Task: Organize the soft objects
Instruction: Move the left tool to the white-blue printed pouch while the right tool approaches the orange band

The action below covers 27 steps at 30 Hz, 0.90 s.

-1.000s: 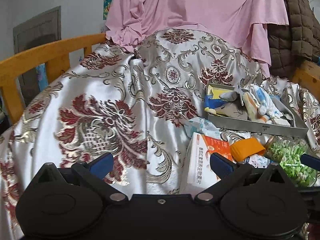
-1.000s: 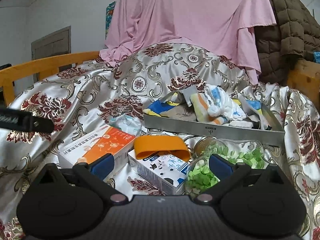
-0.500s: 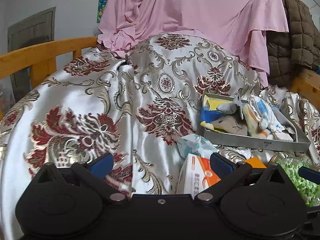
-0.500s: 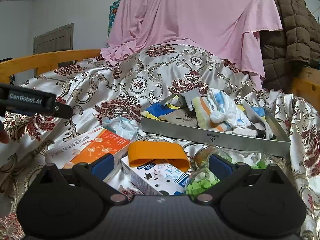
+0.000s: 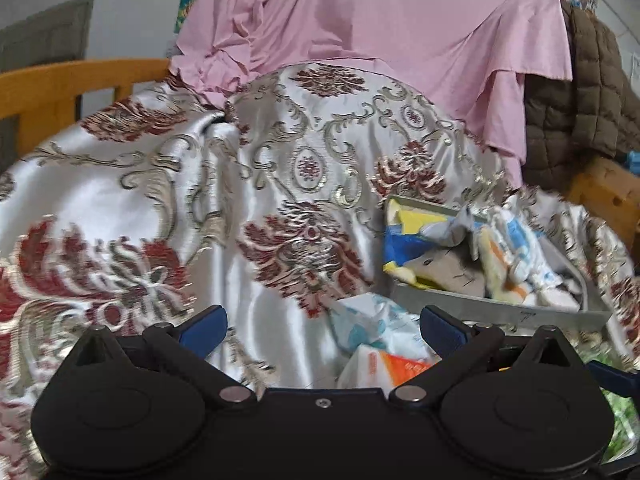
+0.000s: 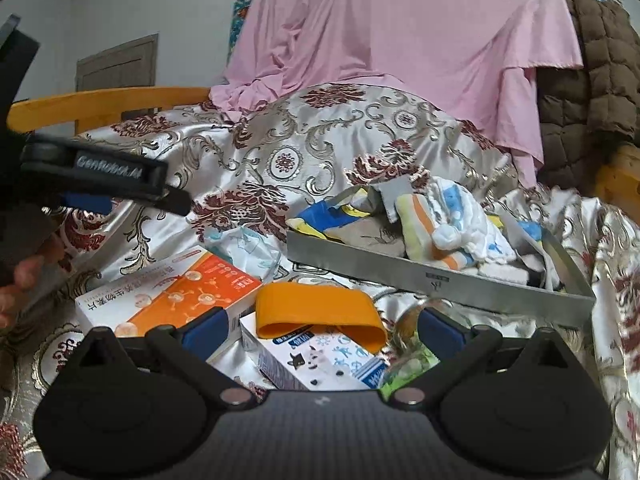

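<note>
Right wrist view: both my tools, right tool (image 6: 322, 326) and left tool (image 5: 322, 324), spread apart, empty; cloths heaped in grey tray (image 6: 440, 280), orange band (image 6: 320, 312) outside atop box.

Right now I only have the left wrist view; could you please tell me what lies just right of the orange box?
Observer: A white box with black animal prints lies beside it.
Operator: Thank you. Is anything resting on that box?
Observer: Yes, an orange band lies across its far end.
Operator: Are the right tongs holding anything?
Observer: No, the right tongs are open and empty, just short of the band.
</note>
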Motion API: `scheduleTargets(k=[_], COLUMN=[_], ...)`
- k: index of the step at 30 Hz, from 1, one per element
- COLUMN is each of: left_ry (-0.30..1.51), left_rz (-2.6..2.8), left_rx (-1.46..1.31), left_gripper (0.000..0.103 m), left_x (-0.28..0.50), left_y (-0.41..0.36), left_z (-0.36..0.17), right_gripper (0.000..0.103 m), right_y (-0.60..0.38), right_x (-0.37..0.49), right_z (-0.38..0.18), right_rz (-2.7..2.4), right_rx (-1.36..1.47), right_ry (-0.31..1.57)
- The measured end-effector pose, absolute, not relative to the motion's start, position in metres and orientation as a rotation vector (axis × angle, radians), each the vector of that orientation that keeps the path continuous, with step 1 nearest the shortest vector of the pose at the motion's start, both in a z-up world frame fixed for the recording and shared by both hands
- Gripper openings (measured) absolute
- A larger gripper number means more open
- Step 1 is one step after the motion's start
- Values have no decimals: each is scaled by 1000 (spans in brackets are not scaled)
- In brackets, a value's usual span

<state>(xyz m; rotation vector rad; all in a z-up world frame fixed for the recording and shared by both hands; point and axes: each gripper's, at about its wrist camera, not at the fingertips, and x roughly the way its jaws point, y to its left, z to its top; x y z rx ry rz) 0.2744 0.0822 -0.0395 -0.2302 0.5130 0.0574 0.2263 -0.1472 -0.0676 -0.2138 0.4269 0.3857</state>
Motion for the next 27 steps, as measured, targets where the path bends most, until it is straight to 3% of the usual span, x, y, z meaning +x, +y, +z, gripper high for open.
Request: scheduleTargets(k=[13, 20, 27], left_ry=[609, 664, 723], left_rz=[-85, -112, -140], left_rx=[-354, -407, -389], left_gripper=[102, 102, 95], left_x=[333, 353, 371], left_y=[91, 94, 86], left_z=[-54, -64, -71], right_gripper=[102, 102, 101], right_y=[-127, -128, -123], right_x=[271, 281, 287], right_z=[-58, -61, -69], right_rz=[471, 494, 483], right_rx=[-425, -394, -423], right_ry=[458, 519, 542])
